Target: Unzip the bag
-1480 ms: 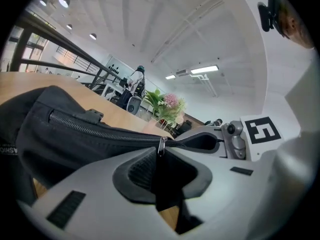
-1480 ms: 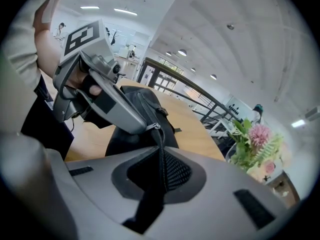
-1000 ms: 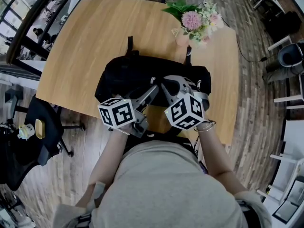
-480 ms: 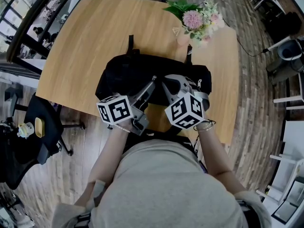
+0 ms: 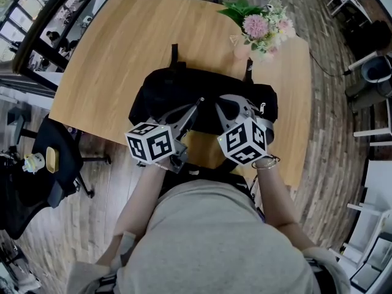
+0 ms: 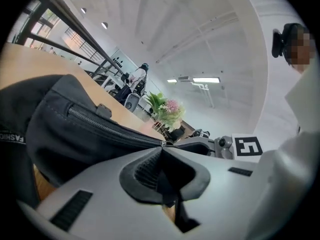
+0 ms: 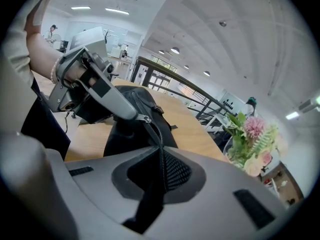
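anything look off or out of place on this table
Nothing stands out. The black bag lies on the wooden table, its zipper shut, and the flowers stand upright behind it. The left gripper, jaws just closed, pinches the zipper pull; the right gripper clamps the bag beside it.

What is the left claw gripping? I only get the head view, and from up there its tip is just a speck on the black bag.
Observer: Its jaws have just been closing; the right gripper view shows the left claw pinching the metal zipper pull.
Operator: And the other one?
Observer: The right claw is clamped on the bag, with the zipper running between its jaws.
Operator: Is the bag open yet?
Observer: No; the left gripper view shows the zipper closed along the visible stretch.
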